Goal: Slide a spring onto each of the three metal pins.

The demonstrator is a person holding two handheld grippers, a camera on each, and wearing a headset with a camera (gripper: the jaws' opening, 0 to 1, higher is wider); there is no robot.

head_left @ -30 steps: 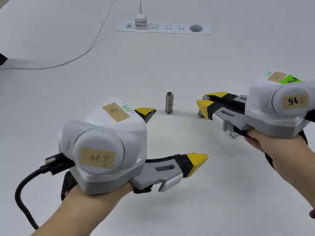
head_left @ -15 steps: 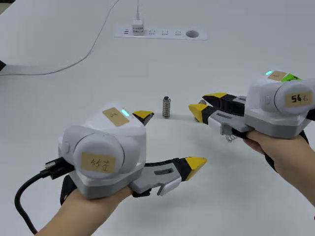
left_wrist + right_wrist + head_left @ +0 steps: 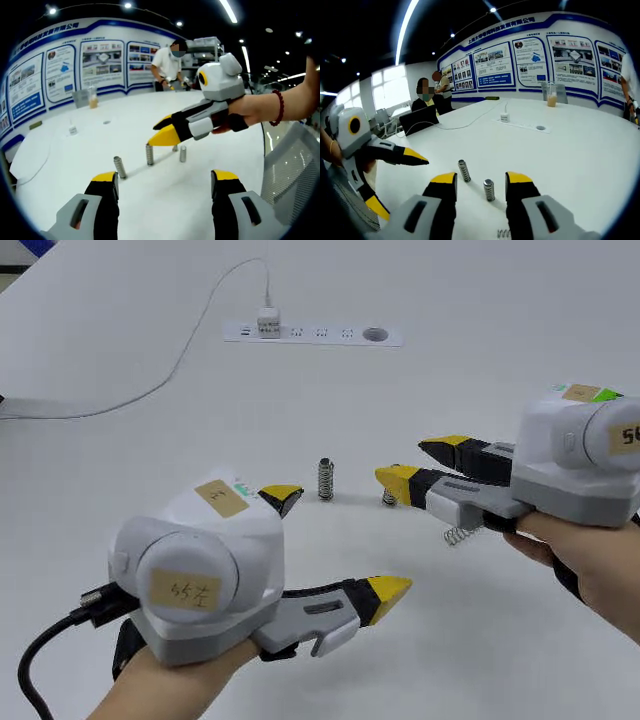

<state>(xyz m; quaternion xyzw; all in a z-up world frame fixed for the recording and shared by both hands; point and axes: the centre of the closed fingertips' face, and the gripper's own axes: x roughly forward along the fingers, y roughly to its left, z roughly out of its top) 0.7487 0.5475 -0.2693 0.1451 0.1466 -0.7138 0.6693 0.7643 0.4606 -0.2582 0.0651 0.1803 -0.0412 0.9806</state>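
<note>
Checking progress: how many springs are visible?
3: left upright spring, right upright spring, and loose spring lying on the table beside the right tongs; others may be hidden.

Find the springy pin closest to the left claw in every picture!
Head view: sprung pin at centre.
Left gripper view: sprung pin lower left, nearest.
Right gripper view: sprung pin left of centre, farther back.
Shared landmark: the second sprung pin next to it.
</note>
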